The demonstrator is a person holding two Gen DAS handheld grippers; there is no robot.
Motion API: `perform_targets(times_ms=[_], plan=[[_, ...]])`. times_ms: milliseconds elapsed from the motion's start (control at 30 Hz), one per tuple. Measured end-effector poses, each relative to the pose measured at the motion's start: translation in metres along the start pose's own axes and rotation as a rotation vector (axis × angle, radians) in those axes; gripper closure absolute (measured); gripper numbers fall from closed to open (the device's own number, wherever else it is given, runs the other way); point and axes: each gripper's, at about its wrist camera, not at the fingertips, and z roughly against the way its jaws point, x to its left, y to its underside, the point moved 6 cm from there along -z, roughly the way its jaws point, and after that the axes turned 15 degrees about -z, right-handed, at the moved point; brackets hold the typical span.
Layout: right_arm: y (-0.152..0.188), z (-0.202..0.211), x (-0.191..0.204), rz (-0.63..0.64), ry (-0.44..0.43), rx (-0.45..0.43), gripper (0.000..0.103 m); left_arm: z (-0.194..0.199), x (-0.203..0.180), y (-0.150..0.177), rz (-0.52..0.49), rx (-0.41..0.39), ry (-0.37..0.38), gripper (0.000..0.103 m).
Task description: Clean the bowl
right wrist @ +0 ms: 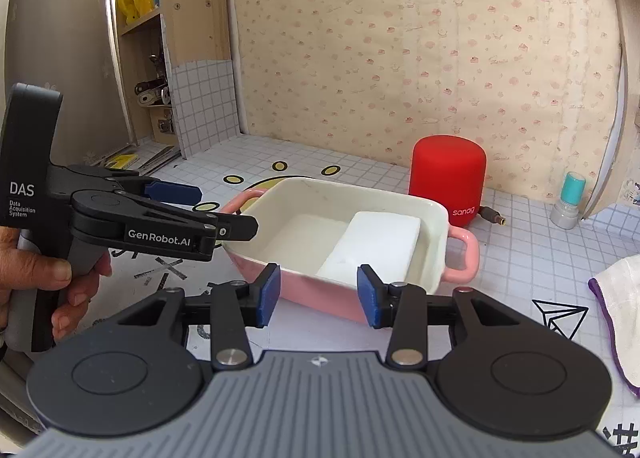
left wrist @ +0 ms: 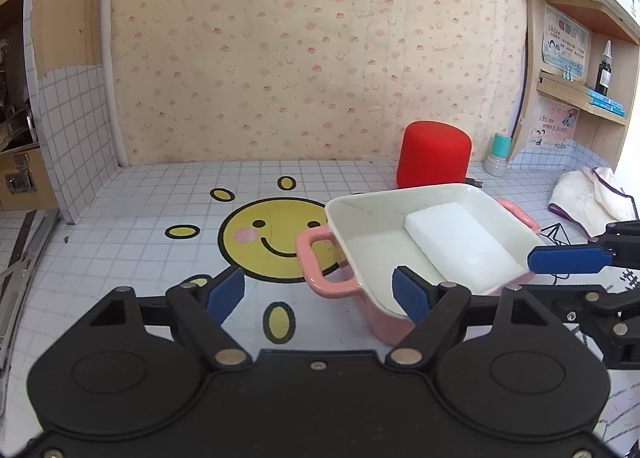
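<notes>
The bowl (right wrist: pixel 304 234) is a rectangular pink dish with a cream inside and a loop handle at each short end. It sits on the tiled tabletop (left wrist: pixel 132 226), partly over a yellow smiling sun sticker (left wrist: pixel 272 238). A white block sponge (right wrist: pixel 372 246) lies inside it, leaning from the floor of the dish up against the wall on the robot's right.

The right gripper (right wrist: pixel 318 294) stands just in front of the near long wall of the bowl. Its blue pads are parted to a moderate gap with nothing between them; the pink wall and the near end of the sponge show through the gap, beyond the tips. In the left wrist view one of its blue fingers (left wrist: pixel 568 260) reaches in from the right at the bowl's near right corner; whether it touches the rim cannot be told from here.

The left gripper (left wrist: pixel 320 294) is spread wide and grips nothing. It sits at the bowl's left end, with the near handle (left wrist: pixel 320 262) showing between its pads and its right pad in front of the dish's near corner. In the right wrist view a hand (right wrist: pixel 48 274) holds its grey grip.

Behind the bowl stands a red cylindrical speaker (right wrist: pixel 448 182), and farther right a small teal-capped bottle (right wrist: pixel 568 198). A white cloth with a purple edge (right wrist: pixel 620 310) lies on the tabletop at the far right.
</notes>
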Motion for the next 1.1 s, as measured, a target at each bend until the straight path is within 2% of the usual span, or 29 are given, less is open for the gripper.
perform_targets(times_ms=[267, 367, 433, 500, 567, 833, 1100], plan=[[-0.001, 0.002, -0.005, -0.025, 0.024, -0.021, 0.058, -0.009, -0.005, -0.003, 0.039, 0.004, 0.033, 0.021], [0.0, 0.002, -0.006, -0.03, 0.022, -0.021, 0.056, -0.013, -0.007, -0.004, 0.039, 0.011, 0.02, 0.022], [0.0, 0.002, -0.007, -0.03, 0.023, -0.024, 0.05, -0.014, -0.008, -0.005, 0.036, 0.013, 0.015, 0.022], [-0.001, 0.004, -0.007, -0.035, 0.026, -0.04, 0.038, -0.014, -0.008, -0.005, 0.038, 0.016, 0.015, 0.022], [-0.002, 0.006, -0.007, -0.036, 0.023, -0.057, 0.035, -0.015, -0.008, -0.004, 0.038, 0.017, 0.012, 0.022], [-0.004, 0.006, -0.008, -0.032, 0.029, -0.065, 0.034, -0.017, -0.006, -0.003, 0.04, 0.02, -0.012, 0.022], [-0.007, 0.005, -0.005, -0.018, 0.043, -0.074, 0.03, -0.014, -0.007, 0.002, 0.056, 0.018, 0.005, 0.021]])
